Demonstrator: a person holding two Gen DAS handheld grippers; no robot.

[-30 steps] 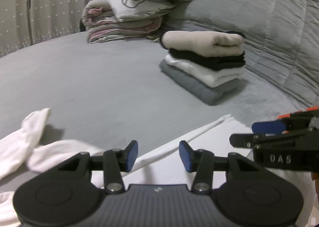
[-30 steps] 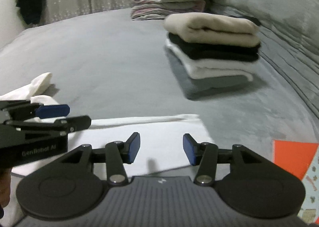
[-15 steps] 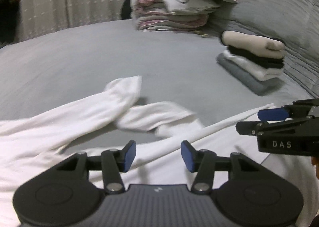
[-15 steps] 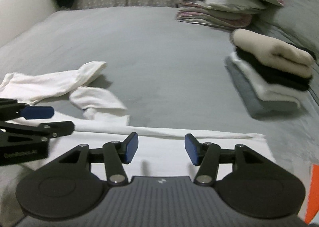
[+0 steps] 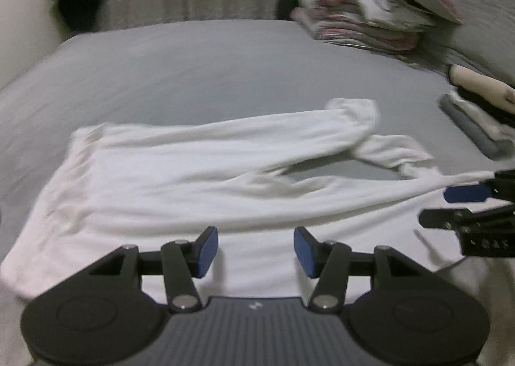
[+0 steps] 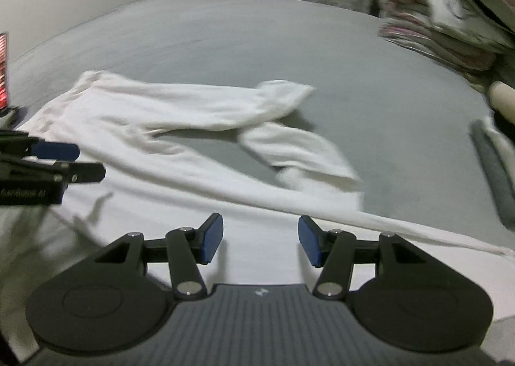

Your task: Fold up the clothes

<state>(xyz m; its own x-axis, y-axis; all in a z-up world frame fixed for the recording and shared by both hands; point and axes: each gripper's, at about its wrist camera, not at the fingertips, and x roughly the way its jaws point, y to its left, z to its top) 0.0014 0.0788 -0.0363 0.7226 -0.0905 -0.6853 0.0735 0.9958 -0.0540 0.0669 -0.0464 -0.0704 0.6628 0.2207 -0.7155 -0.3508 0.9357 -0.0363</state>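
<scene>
**White garment spread on bed**

Left tongs [image 5: 254, 248]: apart, just widened, empty, over white long-sleeved garment [image 5: 180, 173] on grey bed [image 5: 193, 70]. Right tongs [image 6: 260, 239]: apart, empty, above its near edge. Far right: stack of folded clothes [image 5: 479, 112].

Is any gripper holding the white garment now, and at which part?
No. The left gripper and right gripper are both open above the white garment, with nothing between the pads.

Both grippers point forward and downward, side by side. The left gripper [image 5: 254, 248] has just been opening its jaws — nothing is between them. The right gripper [image 6: 260, 239] stands apart too — empty.
</scene>
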